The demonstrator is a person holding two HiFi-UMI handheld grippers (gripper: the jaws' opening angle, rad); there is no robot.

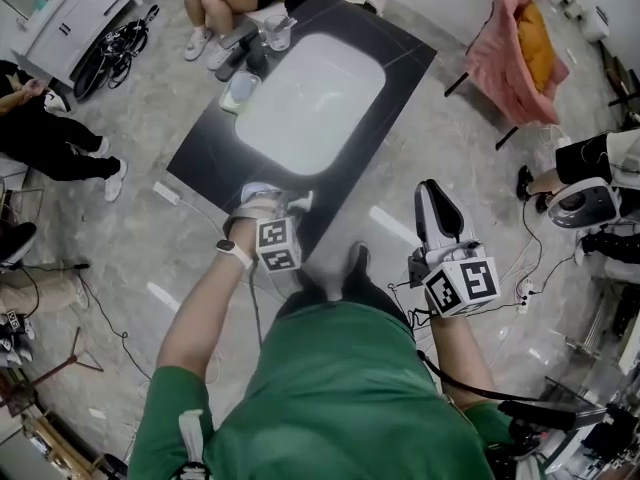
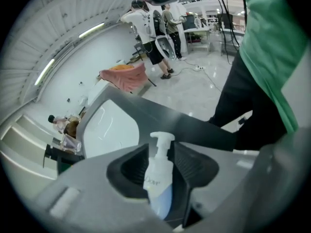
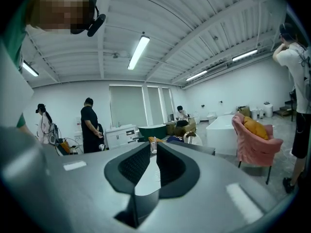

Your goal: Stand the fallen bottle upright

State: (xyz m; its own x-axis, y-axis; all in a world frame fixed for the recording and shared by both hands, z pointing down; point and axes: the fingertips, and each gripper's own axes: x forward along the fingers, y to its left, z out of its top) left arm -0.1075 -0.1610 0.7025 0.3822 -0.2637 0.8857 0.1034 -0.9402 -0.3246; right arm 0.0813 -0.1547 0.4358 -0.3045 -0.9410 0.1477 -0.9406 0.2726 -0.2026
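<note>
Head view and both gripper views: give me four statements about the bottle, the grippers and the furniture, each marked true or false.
1. The white plastic pump bottle sits between the jaws of the left gripper. True.
2. The right gripper holds the clear drinking glass. False: nothing is between its jaws, and the glass stands at the far end of the dark rectangular table.
3. A white rounded mat lies on the dark table. True.
4. In the head view, the pink-draped chair stands to the left of the table. False: it stands to the right of it.
</note>
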